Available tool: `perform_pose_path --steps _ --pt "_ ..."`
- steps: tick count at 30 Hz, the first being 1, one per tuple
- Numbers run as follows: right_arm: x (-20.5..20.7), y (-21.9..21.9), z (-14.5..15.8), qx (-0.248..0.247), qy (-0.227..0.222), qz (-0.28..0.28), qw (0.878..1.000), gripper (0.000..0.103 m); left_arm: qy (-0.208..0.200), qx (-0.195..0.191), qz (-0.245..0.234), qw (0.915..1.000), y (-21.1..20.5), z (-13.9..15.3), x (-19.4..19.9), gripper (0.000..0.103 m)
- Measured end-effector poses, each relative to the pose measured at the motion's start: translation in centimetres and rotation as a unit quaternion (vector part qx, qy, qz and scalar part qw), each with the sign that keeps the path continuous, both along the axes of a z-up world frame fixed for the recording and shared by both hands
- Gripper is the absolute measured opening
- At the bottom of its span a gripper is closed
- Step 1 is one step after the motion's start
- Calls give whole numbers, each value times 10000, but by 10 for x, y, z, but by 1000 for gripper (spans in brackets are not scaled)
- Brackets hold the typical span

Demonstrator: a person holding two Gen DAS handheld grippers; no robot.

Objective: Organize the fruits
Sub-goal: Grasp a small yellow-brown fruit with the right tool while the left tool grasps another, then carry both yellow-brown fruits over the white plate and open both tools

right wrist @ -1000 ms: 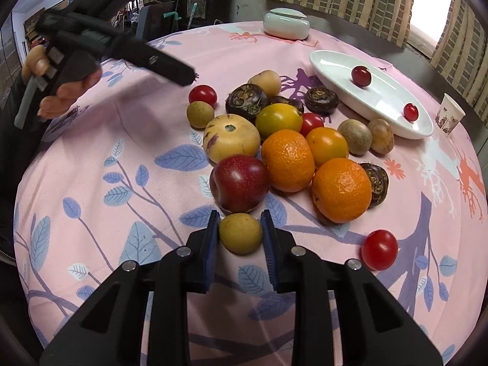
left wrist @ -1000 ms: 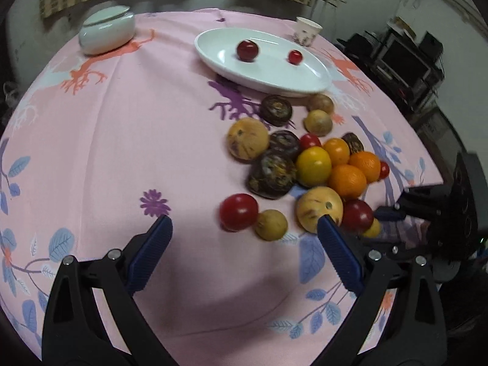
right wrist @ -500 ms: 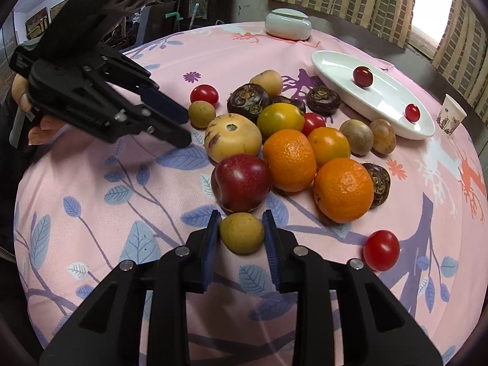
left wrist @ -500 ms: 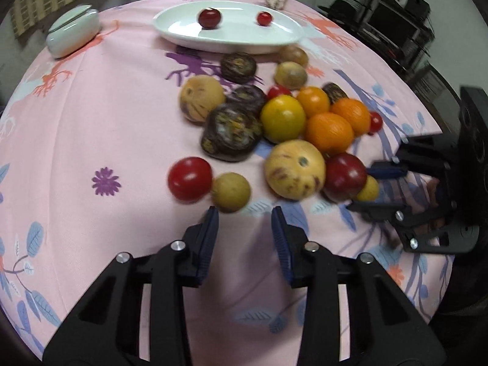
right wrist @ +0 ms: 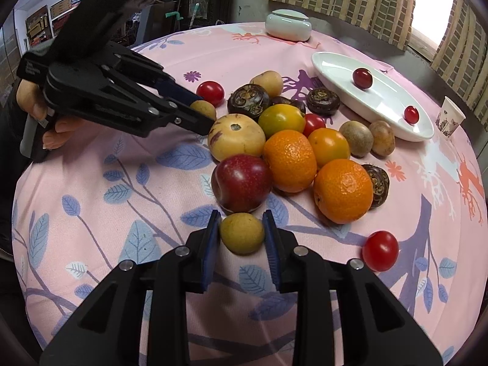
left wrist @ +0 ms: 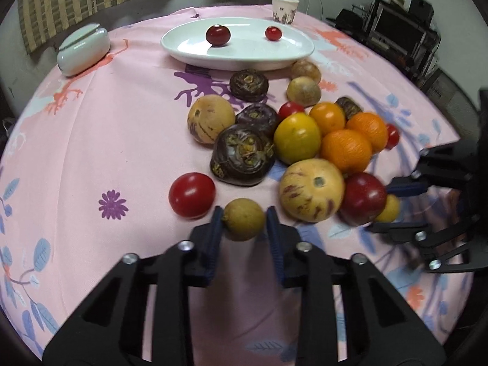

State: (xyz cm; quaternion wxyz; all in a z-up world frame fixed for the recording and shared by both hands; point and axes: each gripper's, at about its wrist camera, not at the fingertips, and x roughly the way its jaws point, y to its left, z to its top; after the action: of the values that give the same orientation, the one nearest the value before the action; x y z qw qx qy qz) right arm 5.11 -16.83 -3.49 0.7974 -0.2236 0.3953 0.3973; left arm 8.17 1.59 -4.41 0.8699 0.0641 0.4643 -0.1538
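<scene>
A heap of fruits lies on the pink tablecloth: oranges (right wrist: 343, 190), a red plum (right wrist: 241, 182), pale melons (right wrist: 236, 136), dark purple fruits (left wrist: 242, 158) and cherry tomatoes (left wrist: 192, 194). My left gripper (left wrist: 244, 224) is shut on a small tan fruit (left wrist: 243, 219) at the near edge of the heap; it also shows in the right wrist view (right wrist: 203, 109). My right gripper (right wrist: 241, 234) is shut on another small tan fruit (right wrist: 242, 233) in front of the plum. A white oval plate (left wrist: 238, 56) at the back holds two red fruits (left wrist: 217, 34).
A white lidded pot (left wrist: 83, 49) stands at the back left and a paper cup (left wrist: 284, 9) behind the plate. A loose cherry tomato (right wrist: 380, 250) lies right of my right gripper. The table edge drops off near the dark shelves (left wrist: 396, 30).
My left gripper moved forward to the small tan fruit and closed its jaws on it. My right gripper stayed shut on its fruit, hardly moving.
</scene>
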Motion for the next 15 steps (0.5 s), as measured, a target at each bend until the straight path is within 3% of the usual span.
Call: perform_pose_path --steps 4,10,15 --pt "-1 0 3 -67 -28 -26 10000 30 -261 369 -130 9989 -10 0 -5 27" --pt "-1 -10 17 137 -124 -56 9998 30 -609 166 -234 9977 -7 19 -14 27" --pt "9 -26 31 432 -173 -311 9984 30 -779 -198 -43 9968 5 35 -14 27"
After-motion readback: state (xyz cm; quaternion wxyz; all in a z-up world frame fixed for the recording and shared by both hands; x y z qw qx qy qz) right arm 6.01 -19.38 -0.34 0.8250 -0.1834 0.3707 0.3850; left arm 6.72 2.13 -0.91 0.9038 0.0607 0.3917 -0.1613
